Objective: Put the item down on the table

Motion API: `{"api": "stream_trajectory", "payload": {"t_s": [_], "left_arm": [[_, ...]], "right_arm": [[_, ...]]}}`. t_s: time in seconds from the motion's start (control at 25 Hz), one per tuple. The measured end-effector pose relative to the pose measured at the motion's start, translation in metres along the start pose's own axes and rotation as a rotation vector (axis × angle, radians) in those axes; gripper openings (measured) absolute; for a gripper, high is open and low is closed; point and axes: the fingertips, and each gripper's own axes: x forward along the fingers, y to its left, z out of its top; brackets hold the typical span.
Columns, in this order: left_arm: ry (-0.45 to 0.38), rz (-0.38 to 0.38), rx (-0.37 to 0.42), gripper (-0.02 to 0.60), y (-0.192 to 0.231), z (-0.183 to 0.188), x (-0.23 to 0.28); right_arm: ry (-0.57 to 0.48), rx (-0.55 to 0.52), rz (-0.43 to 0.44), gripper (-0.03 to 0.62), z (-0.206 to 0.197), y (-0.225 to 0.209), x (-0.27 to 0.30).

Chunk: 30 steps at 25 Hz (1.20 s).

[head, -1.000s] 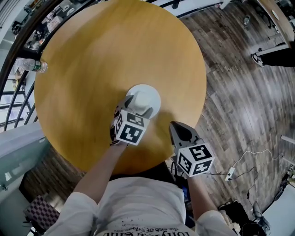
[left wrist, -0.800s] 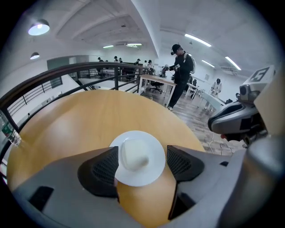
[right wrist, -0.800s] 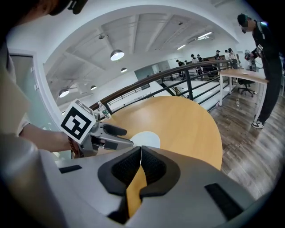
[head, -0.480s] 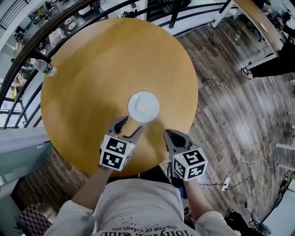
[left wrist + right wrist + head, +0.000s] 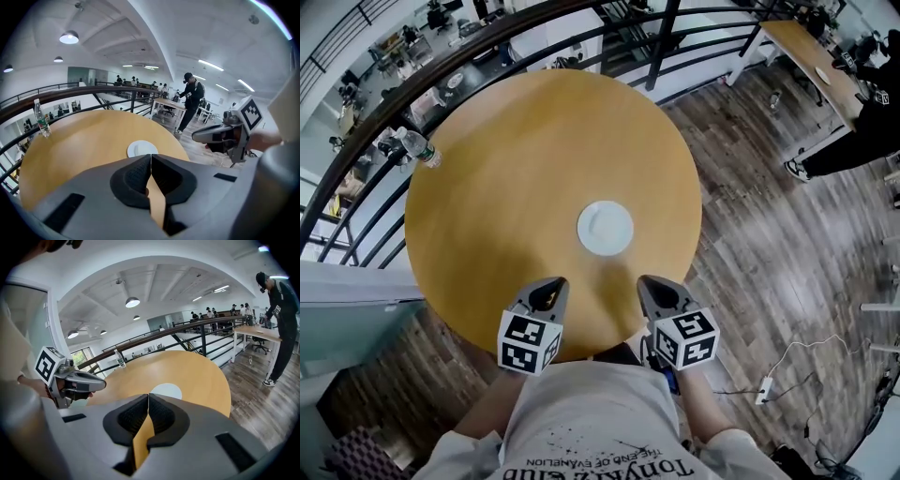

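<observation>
We are holding the left tongs (image 5: 549, 286) and the right tongs (image 5: 651, 284) over the 6 o'clock edge of the round, smooth wooden bench (image 5: 506, 187). Both are pressing their ribbed black pads together, with nothing between. The flat, round white plate (image 5: 605, 228) is lying on the bench toward 4 o'clock from its centre, apart from both tongs. A clear plastic bottle (image 5: 419, 150) is standing at 10 o'clock.
</observation>
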Motion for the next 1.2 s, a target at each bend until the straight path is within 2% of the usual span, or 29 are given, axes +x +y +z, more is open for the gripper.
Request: {"api": "stream_trajectory", "payload": {"t_s": [0.24,0.44,1.2], "left_arm": [[0.002,-0.021,0.016,0.023,0.001,-0.01,-0.017],[-0.01,-0.011,0.071,0.023,0.004,-0.003,-0.021],[-0.052,-0.025,0.077,0.023,-0.001,0.019,-0.023]], "right_arm": [[-0.041,-0.003,-0.019,0.026,0.014,0.016,-0.002],[-0.07,-0.015,-0.02,0.026,0.027,0.02,-0.006],[-0.084,-0.012,-0.036,0.026,0.034,0.024,-0.016]]}}
